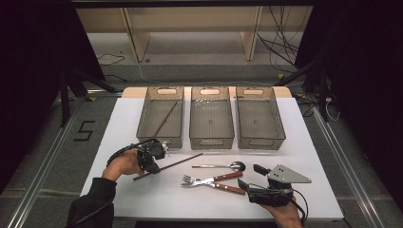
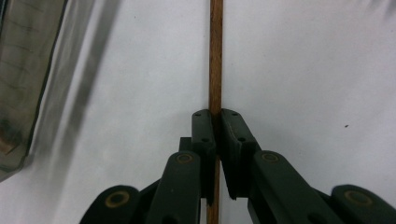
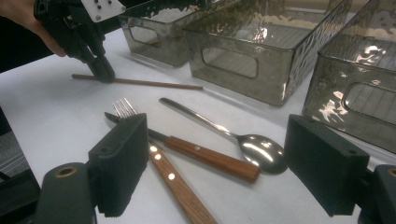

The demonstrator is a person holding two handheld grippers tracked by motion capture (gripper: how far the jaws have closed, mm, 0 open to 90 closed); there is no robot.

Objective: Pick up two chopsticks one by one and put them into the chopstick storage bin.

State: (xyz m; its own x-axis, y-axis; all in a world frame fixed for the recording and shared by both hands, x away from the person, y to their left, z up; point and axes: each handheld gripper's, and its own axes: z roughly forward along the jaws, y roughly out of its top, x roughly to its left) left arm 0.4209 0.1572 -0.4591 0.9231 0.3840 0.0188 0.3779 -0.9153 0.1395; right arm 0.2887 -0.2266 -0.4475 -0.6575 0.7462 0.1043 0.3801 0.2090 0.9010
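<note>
Left tongs (image 2: 217, 135) pinching chopstick (image 2: 215, 56) off-centre; I expect swing, slip on lift. Right tongs (image 3: 224, 163) spread, idle

Materials and finishes as we find them on the worktop (image 1: 142, 199).

We record the worktop as a white, matt, smooth sheet. The chopstick (image 2: 215, 56) looks like brown wood, with a dull, faintly grained surface. The left hand-held gripper (image 2: 217, 135) and the right hand-held gripper (image 3: 233, 168) have black matt jaws that look like plastic; the right one's pads appear finely textured. The three bins (image 3: 261, 51) are smoky translucent plastic, glossy, with rippled walls. The spoon (image 3: 252, 147) is polished, mirror-bright metal. The fork (image 3: 123, 108) has metal tines, and the knife handle (image 3: 210, 158) is reddish wood, satin-finished, with small bright rivets.
</note>
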